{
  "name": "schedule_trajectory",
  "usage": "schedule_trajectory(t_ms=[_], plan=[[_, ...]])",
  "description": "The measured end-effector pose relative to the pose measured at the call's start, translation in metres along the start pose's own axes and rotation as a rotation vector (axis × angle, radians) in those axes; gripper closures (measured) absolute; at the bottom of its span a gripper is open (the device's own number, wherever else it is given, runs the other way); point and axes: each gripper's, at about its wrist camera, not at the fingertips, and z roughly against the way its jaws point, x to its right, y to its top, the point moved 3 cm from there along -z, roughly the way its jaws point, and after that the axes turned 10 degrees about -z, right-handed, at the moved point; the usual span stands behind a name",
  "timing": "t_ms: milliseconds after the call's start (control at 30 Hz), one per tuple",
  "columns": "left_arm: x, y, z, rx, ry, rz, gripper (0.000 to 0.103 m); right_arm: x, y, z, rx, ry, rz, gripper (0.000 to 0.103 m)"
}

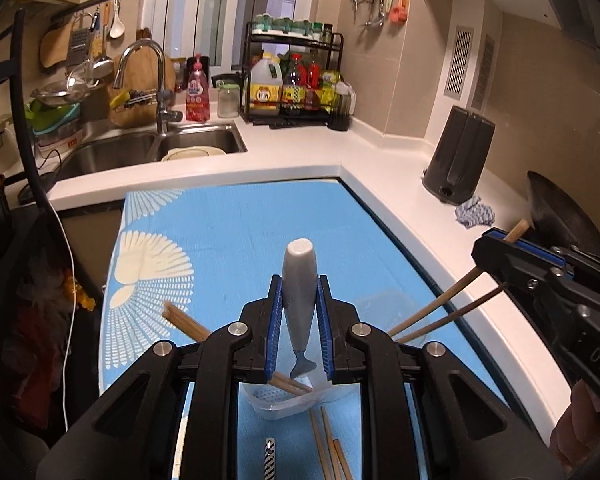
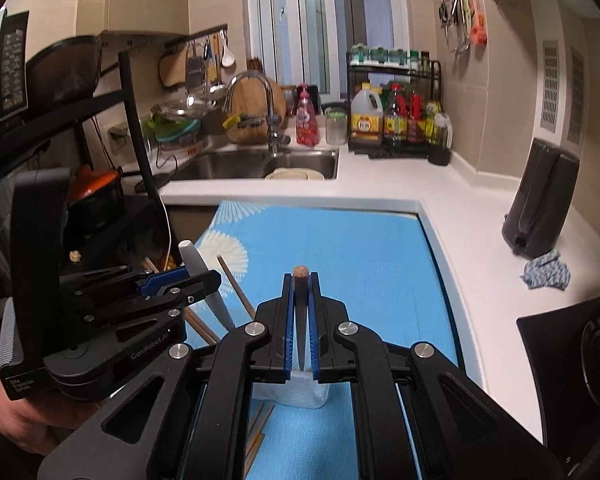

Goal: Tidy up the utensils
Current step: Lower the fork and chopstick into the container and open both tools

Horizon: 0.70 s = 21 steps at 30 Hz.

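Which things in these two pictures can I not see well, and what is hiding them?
- Grey utensil, left wrist view: its lower end is behind the gripper body, so its type is unclear.
- Clear container, both views: mostly covered by the jaws.
- Chopsticks held by the right gripper: tips hidden behind the left gripper.
- Metal handle: cut off by the bottom edge.
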Motion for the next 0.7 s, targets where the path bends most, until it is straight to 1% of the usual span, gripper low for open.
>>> schedule_trajectory(t_ms=[100, 200, 300, 400, 567, 700], plan=[[0.001, -0.008, 0.001, 0.0, -0.001, 0.001, 0.084, 0.001, -0.01, -0.008, -0.025, -0.007, -0.004, 0.088], [0.001, -0.009, 0.008, 0.017, -0.002, 0.005, 0.073, 0.0, -0.013, -0.006, -0.018, -0.022, 0.007, 0.076], [0.001, -0.005, 0.018, 0.04, 0.002, 0.006, 0.072, -0.003, -0.011, 0.002, -0.005, -0.025, 0.009, 0.074], [0.002, 0.0, 0.031, 0.069, 0.002, 0.016, 0.072, -0.004, -0.007, 0.014, 0.019, -0.037, 0.015, 0.07], [0.004, 0.003, 0.059, 0.113, 0.004, 0.023, 0.072, -0.008, -0.003, 0.039, 0.065, -0.057, 0.025, 0.07], [0.01, -0.002, 0.088, 0.145, 0.013, 0.016, 0.072, -0.009, -0.005, 0.067, 0.118, -0.061, 0.022, 0.07]])
